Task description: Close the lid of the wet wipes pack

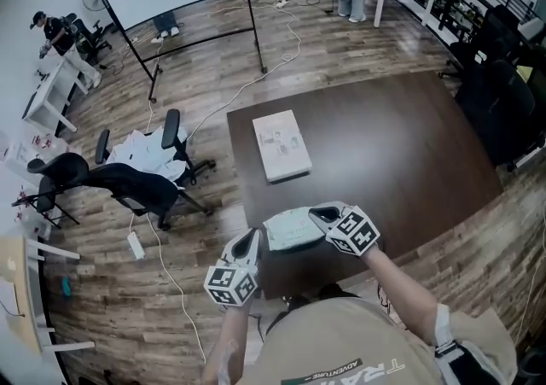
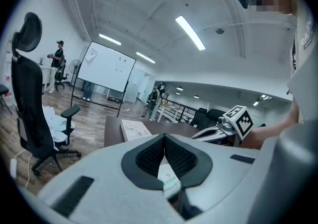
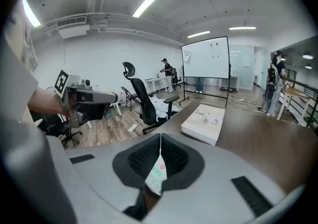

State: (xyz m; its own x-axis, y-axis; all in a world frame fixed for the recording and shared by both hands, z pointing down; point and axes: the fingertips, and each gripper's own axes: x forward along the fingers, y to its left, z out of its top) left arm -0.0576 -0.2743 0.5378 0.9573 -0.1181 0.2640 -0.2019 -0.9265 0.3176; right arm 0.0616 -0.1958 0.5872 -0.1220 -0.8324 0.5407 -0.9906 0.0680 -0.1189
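**Pack pinched at both ends: free one claw for the lid**

The wet wipes pack (image 1: 293, 230) sits at the near edge of the table (image 1: 384, 144), held between both claws. The left gripper (image 1: 252, 241) is clamped on its left edge and the right gripper (image 1: 322, 218) on its right, jaws tight on the wrapper. I cannot tell whether the lid stands open. My judgement: hold with one claw, release the other, then press the flap flat — gently, as the soft pack will likely buckle.

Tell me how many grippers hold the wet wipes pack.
2. The left gripper is shut on the left end of the wet wipes pack; the right gripper is shut on its right end.
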